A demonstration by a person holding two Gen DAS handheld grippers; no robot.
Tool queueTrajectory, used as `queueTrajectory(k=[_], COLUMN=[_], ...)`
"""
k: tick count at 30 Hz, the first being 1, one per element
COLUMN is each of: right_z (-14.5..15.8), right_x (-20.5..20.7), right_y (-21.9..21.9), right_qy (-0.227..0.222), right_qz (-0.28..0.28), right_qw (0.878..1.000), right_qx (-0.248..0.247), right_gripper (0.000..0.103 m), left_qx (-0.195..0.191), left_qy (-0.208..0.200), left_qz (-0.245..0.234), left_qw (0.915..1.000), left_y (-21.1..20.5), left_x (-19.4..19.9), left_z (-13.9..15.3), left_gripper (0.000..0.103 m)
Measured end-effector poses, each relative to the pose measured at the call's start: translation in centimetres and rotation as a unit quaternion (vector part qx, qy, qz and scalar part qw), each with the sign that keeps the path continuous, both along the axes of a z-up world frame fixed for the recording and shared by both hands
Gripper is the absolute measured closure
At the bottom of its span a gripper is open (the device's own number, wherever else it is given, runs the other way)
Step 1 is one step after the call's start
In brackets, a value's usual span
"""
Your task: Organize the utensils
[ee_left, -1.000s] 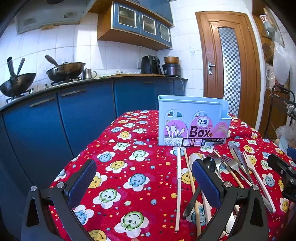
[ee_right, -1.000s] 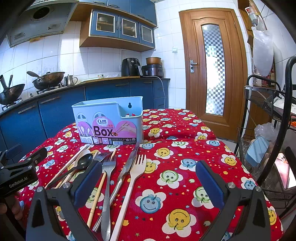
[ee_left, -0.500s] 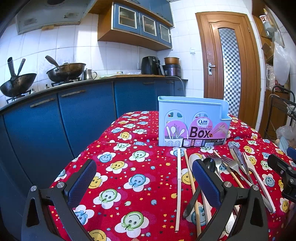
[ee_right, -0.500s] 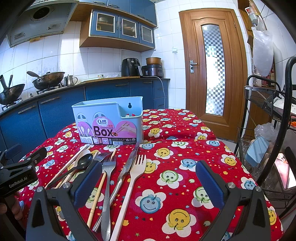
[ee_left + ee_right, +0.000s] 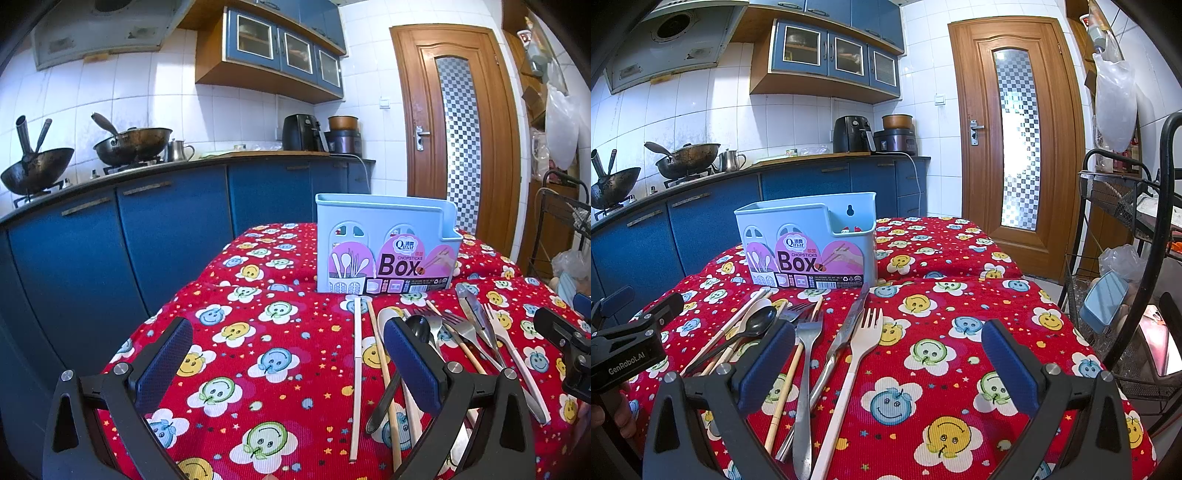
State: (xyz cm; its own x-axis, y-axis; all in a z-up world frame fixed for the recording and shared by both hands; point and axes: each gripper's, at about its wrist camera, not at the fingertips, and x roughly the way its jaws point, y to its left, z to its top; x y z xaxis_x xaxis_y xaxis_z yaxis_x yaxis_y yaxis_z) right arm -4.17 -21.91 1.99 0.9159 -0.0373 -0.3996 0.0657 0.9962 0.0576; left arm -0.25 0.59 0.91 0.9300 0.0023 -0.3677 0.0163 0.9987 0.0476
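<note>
Nothing picked up yet: left gripper (image 5: 288, 363) and right gripper (image 5: 886, 363) both spread wide, empty. Utensils (image 5: 827, 332) loose just before the box (image 5: 809, 243). Next, probably: closing on one handle.

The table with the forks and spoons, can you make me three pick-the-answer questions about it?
1. Where do the utensils lie?
A. inside the blue box
B. on the tablecloth in front of the box
C. on the counter

2. What colour is the spoon's bowl?
A. black
B. green
C. orange

3. How is the right gripper?
A. shut on a fork
B. open, holding nothing
C. shut on a knife

B: the white fork lies on the red tablecloth before the blue box.
A: the spoon is black.
B: the right gripper gapes, empty.
</note>
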Motion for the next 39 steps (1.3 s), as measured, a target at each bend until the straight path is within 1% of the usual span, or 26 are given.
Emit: queueTrajectory(k=[31, 39], right_z=[-0.02, 0.09], right_x=[-0.04, 0.35], right_y=[-0.01, 0.09], right_qy=[0.000, 0.009], right_qz=[-0.001, 0.004], right_qw=[1.000, 1.000], right_qx=[0.000, 0.001], right_gripper=[0.000, 0.000], left_qx=[-0.004, -0.003], left_qy=[-0.001, 0.006], left_qz=[0.000, -0.009], left_qw=[1.0000, 0.9999], left_y=[-0.07, -0.20], left_x=[-0.07, 0.20], left_z=[-0.22, -0.40], left_gripper=[0.000, 0.000])
